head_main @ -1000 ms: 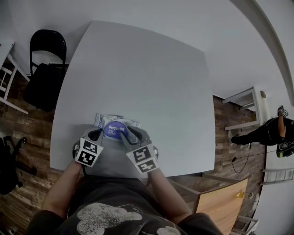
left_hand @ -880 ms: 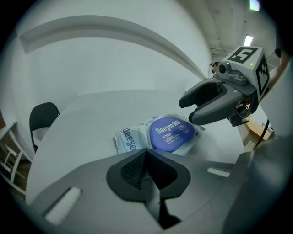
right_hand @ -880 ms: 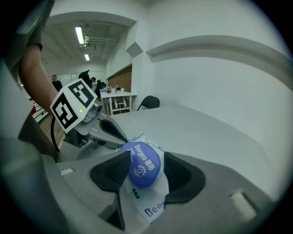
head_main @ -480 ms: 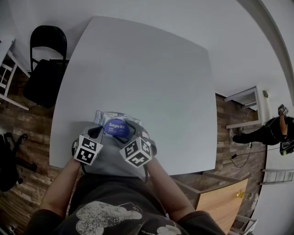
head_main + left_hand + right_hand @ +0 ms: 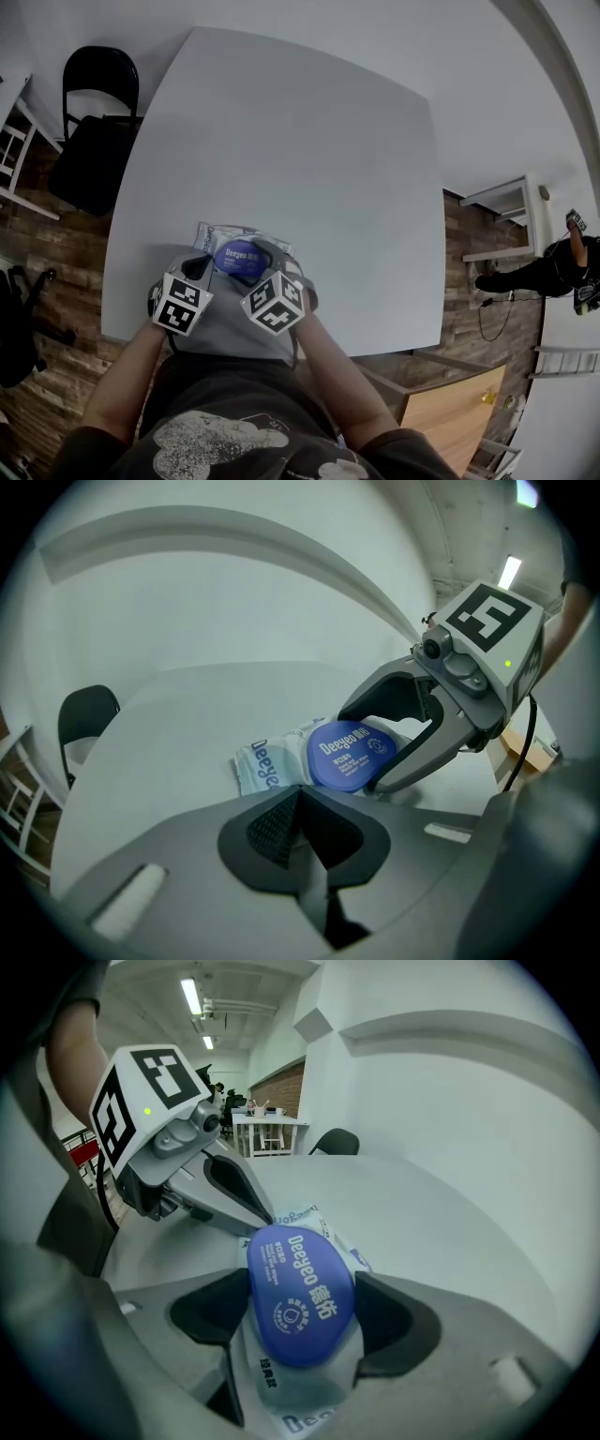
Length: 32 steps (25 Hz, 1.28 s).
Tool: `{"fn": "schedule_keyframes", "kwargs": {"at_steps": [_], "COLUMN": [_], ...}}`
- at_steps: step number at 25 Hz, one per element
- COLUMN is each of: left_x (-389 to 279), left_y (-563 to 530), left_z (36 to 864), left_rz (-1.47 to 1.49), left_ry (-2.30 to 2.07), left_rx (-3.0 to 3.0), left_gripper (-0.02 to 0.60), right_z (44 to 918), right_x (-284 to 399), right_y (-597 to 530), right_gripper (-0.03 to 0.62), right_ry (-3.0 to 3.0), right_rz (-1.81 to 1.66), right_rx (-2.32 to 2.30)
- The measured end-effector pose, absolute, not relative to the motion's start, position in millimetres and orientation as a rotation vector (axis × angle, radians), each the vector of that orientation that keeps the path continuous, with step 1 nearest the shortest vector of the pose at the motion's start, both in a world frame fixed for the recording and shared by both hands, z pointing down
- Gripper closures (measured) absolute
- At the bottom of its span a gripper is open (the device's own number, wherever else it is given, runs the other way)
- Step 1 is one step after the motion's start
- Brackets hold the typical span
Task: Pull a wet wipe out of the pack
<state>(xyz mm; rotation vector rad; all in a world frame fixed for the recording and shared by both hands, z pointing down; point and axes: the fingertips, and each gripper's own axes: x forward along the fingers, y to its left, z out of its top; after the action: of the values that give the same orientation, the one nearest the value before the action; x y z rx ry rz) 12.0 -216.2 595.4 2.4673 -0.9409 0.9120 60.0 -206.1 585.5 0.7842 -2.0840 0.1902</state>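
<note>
The wet wipe pack is laid crosswise, blue lid upward. The lid is straddled by the down-tilted right gripper, whose jaws have just been opened wide. The left gripper is closed on nothing.

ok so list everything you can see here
table: 1, white, centre
pack: 1, white with blue print, on the table's near edge
lid: 1, blue, on the pack
chair: 1, black, upper left
shelf: 1, white, right of the table
cabinet: 1, wood, lower right
bystander: 1, dark clothes, far right
shirt: 1, dark with pale print, bottom
left gripper: 1, grey, shut, beside the pack
right gripper: 1, grey, jaws just opened wide, lid between them
</note>
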Motion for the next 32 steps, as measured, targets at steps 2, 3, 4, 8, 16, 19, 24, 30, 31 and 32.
{"fn": "schedule_keyframes", "kwargs": {"at_steps": [2,3,4,8,16,19,24,30,31,32], "left_x": [12.0,12.0,12.1,11.8,12.0,12.7,12.2,12.6,12.6,12.6], "left_y": [-215.9,-216.0,-216.0,-216.3,-215.8,-216.3,-215.7,-215.5,-215.6,-215.7], "left_z": [595.1,594.9,594.9,595.9,594.8,594.2,594.6,594.0,594.1,594.4], "left_rz": [0.911,0.911,0.911,0.912,0.907,0.905,0.909,0.909,0.908,0.908], "left_ry": [-0.939,-0.939,-0.938,-0.934,-0.930,-0.929,-0.930,-0.930,-0.931,-0.932], "left_rx": [2.468,2.469,2.469,2.472,2.476,2.477,2.476,2.474,2.474,2.474], "left_gripper": [0.565,0.565,0.565,0.565,0.565,0.565,0.565,0.565,0.565,0.565], "right_z": [585.6,585.6,585.8,587.1,583.9,582.4,580.9,582.2,582.5,582.0], "right_x": [60.3,60.4,60.5,60.4,60.7,61.7,62.7,65.5,65.7,65.2], "right_y": [-206.0,-206.1,-206.2,-206.8,-207.0,-207.6,-207.8,-208.4,-208.6,-208.7], "right_gripper": [0.252,0.253,0.255,0.260,0.266,0.267,0.273,0.278,0.279,0.279], "right_ry": [-2.093,-2.095,-2.095,-2.096,-2.143,-2.164,-2.181,-2.190,-2.194,-2.199], "right_rz": [0.215,0.227,0.239,0.293,0.435,0.458,0.488,0.480,0.487,0.500], "right_rx": [0.773,0.767,0.760,0.725,0.650,0.636,0.625,0.630,0.627,0.623]}}
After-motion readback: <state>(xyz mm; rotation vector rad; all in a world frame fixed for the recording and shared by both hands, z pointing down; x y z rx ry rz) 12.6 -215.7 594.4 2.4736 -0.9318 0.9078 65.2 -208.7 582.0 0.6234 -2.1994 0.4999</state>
